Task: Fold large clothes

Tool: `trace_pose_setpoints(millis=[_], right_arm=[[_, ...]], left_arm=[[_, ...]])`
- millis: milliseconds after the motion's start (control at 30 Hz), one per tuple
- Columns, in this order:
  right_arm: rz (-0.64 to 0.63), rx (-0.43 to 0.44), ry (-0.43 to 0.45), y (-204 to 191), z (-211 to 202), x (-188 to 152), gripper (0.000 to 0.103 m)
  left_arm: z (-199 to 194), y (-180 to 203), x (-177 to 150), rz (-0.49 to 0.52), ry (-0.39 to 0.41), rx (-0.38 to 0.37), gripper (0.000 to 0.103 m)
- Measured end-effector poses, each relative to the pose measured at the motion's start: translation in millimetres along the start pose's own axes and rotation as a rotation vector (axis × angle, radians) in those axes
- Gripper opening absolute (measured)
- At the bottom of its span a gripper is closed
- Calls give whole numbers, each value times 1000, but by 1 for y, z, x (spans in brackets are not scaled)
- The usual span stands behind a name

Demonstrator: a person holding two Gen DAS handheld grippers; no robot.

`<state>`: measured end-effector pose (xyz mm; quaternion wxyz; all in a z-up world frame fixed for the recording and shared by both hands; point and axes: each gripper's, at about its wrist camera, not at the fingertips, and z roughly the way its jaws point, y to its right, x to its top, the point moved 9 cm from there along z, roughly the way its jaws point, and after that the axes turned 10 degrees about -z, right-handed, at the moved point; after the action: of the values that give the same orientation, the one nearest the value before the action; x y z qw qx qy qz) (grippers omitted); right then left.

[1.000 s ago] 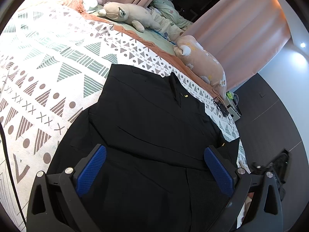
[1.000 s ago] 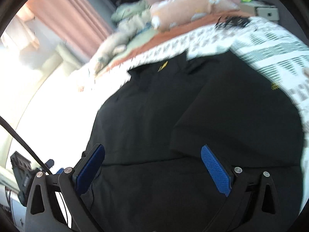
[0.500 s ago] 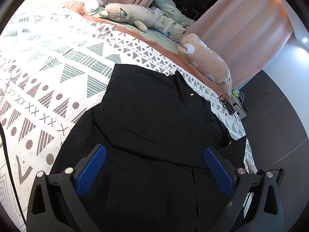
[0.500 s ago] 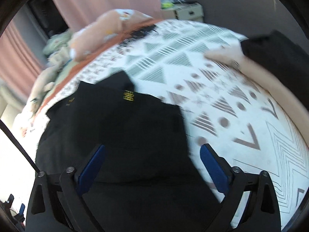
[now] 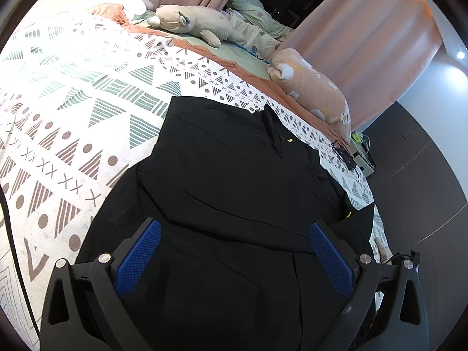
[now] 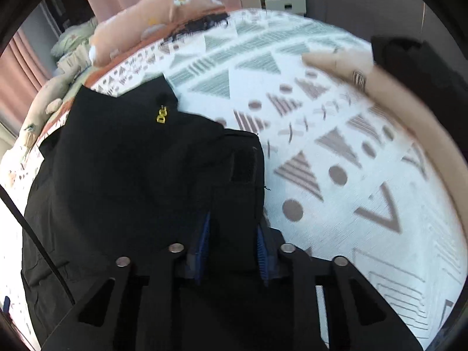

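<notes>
A large black garment (image 5: pixel 234 193) lies spread on a bed with a white patterned cover (image 5: pixel 73 111). In the left wrist view my left gripper (image 5: pixel 234 257) is open and empty, hovering over the garment's near part. In the right wrist view the same black garment (image 6: pixel 122 158) shows a small yellow logo (image 6: pixel 161 115). My right gripper (image 6: pixel 232 245) has its blue pads (image 6: pixel 204 237) closed in on a black sleeve end or cuff (image 6: pixel 239 181) at the garment's right edge.
Plush toys (image 5: pixel 193 23) and a pink pillow (image 5: pixel 316 90) lie along the far side of the bed. Pink curtains (image 5: pixel 365 38) hang behind. A person's arm (image 6: pixel 389 87) reaches over the patterned cover (image 6: pixel 336 152) at right. A bedside unit (image 6: pixel 275 0) stands beyond.
My right gripper swung right to the garment's edge and closed from wide open onto the black cuff. My left gripper stayed open and barely moved.
</notes>
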<state>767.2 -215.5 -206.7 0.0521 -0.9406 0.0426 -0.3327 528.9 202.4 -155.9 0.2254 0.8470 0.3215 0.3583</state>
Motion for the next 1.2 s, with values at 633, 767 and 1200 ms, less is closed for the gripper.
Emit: trace_pose_setpoints(millis=[633, 767, 1200], right_arm=[[-187, 6, 249, -104, -86, 26, 11], [-251, 62, 278, -143, -98, 36, 10], [-489, 255, 376, -256, -141, 46, 8]], left_arm=[[-35, -29, 36, -90, 80, -39, 103], [-43, -41, 43, -123, 94, -48, 103], [-62, -77, 62, -218, 145, -49, 103]])
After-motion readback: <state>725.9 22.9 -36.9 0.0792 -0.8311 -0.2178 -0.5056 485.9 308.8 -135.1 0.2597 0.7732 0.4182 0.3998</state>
